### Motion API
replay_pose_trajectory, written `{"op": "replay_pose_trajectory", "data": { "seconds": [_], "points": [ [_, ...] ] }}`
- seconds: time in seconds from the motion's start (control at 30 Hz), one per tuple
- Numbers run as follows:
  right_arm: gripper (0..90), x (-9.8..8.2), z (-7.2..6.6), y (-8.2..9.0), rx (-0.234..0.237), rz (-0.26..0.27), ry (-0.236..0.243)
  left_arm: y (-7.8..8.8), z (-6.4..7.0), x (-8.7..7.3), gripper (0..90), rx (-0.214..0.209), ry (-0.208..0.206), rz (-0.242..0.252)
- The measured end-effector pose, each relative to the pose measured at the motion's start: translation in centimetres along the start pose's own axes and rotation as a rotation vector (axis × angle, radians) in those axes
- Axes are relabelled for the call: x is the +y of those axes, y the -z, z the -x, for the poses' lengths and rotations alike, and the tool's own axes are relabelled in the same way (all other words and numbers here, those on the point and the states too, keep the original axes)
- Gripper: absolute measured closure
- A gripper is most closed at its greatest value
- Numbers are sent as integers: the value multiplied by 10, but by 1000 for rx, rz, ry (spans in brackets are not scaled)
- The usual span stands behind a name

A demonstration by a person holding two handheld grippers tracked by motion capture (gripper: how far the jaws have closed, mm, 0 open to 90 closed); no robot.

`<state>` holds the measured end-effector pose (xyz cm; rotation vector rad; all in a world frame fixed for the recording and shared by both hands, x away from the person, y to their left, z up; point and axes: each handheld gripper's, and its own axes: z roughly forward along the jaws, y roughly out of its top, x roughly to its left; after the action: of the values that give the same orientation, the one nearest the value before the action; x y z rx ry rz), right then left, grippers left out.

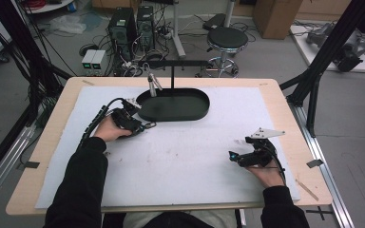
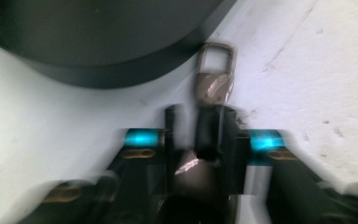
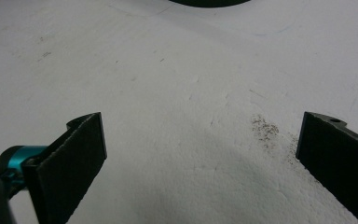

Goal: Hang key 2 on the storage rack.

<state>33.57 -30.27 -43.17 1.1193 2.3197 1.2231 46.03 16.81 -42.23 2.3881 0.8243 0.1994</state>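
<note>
The metal clip [image 2: 214, 74] lay on the white mat [image 1: 185, 156], just off the black oval tray [image 1: 173, 105] at its 8 o'clock edge. Your left gripper [image 1: 140, 126] was clamped on the clip's near end, jaws drawn together around it. Your right gripper [image 1: 237, 156] rested on the mat at the tray's 5 o'clock, well apart, its jaws spread wide on nothing.
</note>
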Motion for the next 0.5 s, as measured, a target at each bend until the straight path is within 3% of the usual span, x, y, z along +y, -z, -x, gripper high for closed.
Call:
{"op": "replay_pose_trajectory", "data": {
  "seconds": [0.03, 0.2, 0.5],
  "points": [
    [8, 0, 0, 0, 0, -1, 1, -1, 1, 0, 826, 6, -2, 4],
    [8, 0, 0, 0, 1, -4, -1, 2, 2, 0, 848, 13, -56, -1],
    [8, 0, 0, 0, -2, 2, 0, 14, 2, 0, 854, 7, -50, 22]
  ]
}}
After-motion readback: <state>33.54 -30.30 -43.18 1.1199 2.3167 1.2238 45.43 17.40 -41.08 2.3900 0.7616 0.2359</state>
